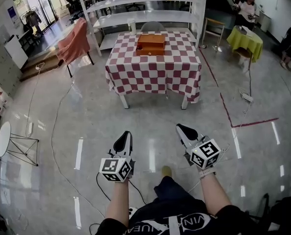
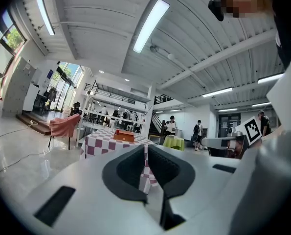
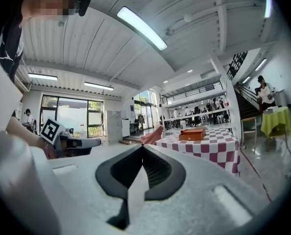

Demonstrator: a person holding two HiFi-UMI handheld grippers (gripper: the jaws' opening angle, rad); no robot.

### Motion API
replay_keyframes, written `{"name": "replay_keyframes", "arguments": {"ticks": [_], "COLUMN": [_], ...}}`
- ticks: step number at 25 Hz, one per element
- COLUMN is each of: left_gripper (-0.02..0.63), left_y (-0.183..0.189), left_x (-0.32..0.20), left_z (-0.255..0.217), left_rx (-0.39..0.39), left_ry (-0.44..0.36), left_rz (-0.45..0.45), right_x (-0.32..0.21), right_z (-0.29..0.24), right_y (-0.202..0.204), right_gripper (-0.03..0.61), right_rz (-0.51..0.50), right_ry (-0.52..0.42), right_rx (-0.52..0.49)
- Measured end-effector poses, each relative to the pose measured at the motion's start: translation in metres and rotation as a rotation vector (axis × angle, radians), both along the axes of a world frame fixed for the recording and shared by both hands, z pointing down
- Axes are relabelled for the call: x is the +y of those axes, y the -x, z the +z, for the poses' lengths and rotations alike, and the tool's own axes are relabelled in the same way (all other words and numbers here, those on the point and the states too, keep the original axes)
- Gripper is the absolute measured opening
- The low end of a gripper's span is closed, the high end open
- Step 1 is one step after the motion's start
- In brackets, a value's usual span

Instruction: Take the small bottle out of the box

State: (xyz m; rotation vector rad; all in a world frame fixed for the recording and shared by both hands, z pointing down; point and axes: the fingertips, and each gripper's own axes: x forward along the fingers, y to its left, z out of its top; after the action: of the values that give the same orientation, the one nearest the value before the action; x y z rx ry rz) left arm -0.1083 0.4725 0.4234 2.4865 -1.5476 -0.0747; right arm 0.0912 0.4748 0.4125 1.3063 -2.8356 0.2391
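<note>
The right gripper [image 3: 143,147] has its jaws closed tip to tip, nothing between them. Beyond, well apart, a brown box [image 3: 192,134] sits on a checked table [image 3: 211,148] (a yellow table [image 3: 275,121] stands farther right).

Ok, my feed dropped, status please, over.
Shut and empty: left gripper, right gripper. Ahead, box on checked table, out of reach; bottle not visible. Bare floor between.
</note>
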Motion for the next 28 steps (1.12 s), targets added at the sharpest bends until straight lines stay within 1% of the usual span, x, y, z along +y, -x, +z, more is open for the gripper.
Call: {"name": "replay_keyframes", "arguments": {"ticks": [9,12,17,23,28], "left_gripper": [0.025,0.025,0.025,0.025,0.025], "left_y": [0.003,0.002,-0.012,-0.029,-0.033], "left_x": [-0.081,-0.107,-0.148,-0.177,-0.19], "left_z": [-0.004,-0.008,-0.009,-0.003,0.004], "left_rx": [-0.006,-0.009,-0.016,-0.017,-0.025], "left_ry": [0.008,0.01,-0.004,0.005,0.025], "left_rz": [-0.035,-0.054,-0.074,-0.088,-0.098], "right_x": [-0.088,-0.117,-0.163,-0.195,-0.21], "right_z": [-0.009,-0.014,-0.01,-0.003,0.006], "right_y": [0.003,-0.003,-0.022,-0.038,-0.047], "right_gripper": [0.006,0.006,0.006,0.006,0.006], "right_rz": [-0.039,-0.053,-0.069,-0.081,-0.076], "right_ry": [-0.01,-0.011,-0.017,-0.005,0.017], "right_rx": [-0.018,-0.029,-0.033,-0.035,-0.049]}}
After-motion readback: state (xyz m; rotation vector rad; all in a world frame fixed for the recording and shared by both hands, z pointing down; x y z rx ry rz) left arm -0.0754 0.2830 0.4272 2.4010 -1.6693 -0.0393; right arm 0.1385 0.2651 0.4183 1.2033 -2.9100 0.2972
